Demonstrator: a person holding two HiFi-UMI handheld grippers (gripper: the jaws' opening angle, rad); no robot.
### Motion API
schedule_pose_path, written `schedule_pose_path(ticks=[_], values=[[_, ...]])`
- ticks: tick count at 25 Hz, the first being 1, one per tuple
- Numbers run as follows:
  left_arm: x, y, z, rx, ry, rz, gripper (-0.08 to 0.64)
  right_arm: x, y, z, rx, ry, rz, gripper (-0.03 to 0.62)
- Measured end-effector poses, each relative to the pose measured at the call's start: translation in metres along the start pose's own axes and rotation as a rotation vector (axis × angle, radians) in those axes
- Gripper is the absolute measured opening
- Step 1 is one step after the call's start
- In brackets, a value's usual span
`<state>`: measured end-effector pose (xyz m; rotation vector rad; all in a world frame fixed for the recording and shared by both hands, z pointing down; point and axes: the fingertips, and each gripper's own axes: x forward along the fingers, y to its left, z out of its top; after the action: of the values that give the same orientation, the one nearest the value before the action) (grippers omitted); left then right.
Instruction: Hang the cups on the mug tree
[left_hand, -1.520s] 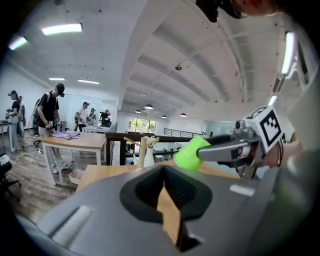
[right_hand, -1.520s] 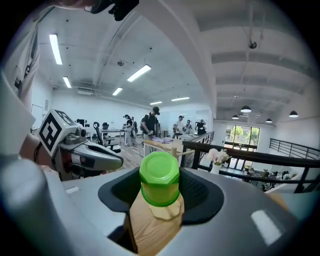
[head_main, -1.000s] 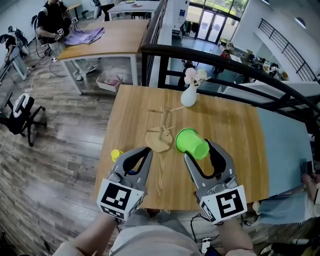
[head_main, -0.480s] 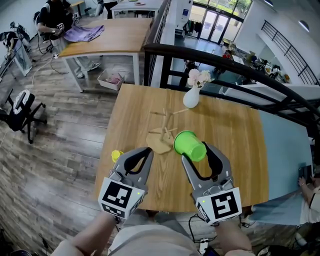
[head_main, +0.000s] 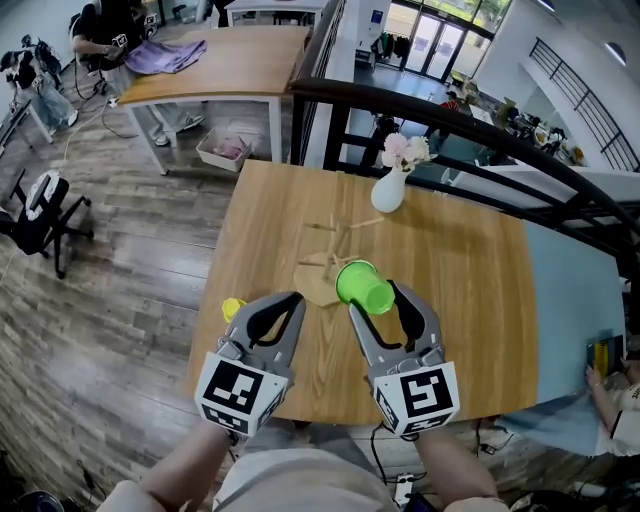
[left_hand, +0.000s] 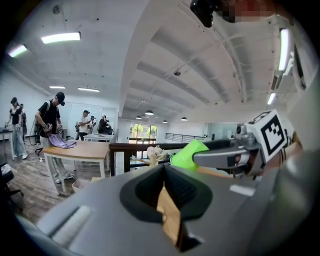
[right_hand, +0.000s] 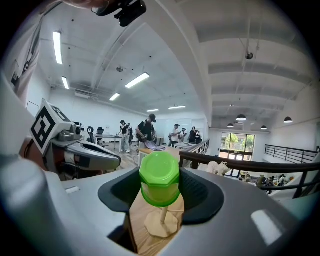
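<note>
Green cup (right_hand: 160, 178) is pinched between the right gripper's (head_main: 372, 296) wide jaws, with the mug tree (right_hand: 162, 224) just beyond them. Left gripper's (head_main: 287, 300) jaws are pressed together.

Open-plan lab or office loft. Wooden worktable (head_main: 215, 65) and black railing (head_main: 330, 90) beyond the right claw (head_main: 375, 297); strip lights (right_hand: 136, 80) overhead.

One green plastic cup (head_main: 364, 287) was clamped on its side in the right gripper (head_main: 376, 297), mouth toward the wooden mug tree (head_main: 316, 284). The tree stood upright mid-table (head_main: 450, 290). A small yellow cup (head_main: 233, 308) sat at the table's left edge.
</note>
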<state>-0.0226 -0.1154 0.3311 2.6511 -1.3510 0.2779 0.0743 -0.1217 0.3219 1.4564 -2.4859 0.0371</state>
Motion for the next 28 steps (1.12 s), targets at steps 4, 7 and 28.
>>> schedule_pose_path(ticks=[4, 7, 28], values=[[0.006, 0.004, -0.006, -0.009, 0.013, -0.001, 0.002, 0.016, -0.003, -0.018, -0.016, 0.027, -0.016, 0.241], [0.009, 0.009, -0.011, -0.009, 0.025, 0.002, 0.002, 0.029, -0.004, -0.034, -0.025, 0.053, -0.023, 0.241], [0.023, 0.020, -0.034, -0.006, 0.086, 0.009, 0.002, 0.085, -0.005, -0.114, 0.033, 0.173, -0.040, 0.242]])
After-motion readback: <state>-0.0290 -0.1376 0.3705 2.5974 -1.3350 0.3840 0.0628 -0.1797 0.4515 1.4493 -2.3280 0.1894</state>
